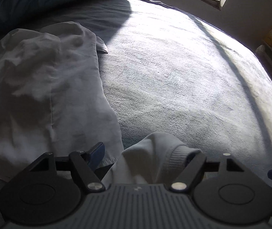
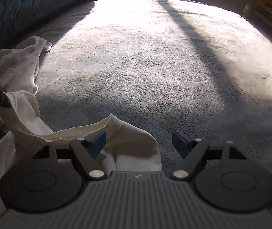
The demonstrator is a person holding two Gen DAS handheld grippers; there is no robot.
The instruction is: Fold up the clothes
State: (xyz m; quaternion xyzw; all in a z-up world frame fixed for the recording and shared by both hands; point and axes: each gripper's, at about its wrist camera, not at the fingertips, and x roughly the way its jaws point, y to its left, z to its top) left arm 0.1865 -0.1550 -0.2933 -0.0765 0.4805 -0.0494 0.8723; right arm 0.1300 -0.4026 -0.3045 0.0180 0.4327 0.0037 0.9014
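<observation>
Your left gripper (image 1: 145, 152) and right gripper (image 2: 138, 143): both spread. White garment (image 1: 46, 87): rumpled, folding barely begun.

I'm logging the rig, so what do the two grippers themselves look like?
Both match: the left gripper and right gripper have a ribbed grey body, two round black discs, black linkage arms with silver pivot pins, and blue pads on the fingers. No cables or sleeves show.
</observation>
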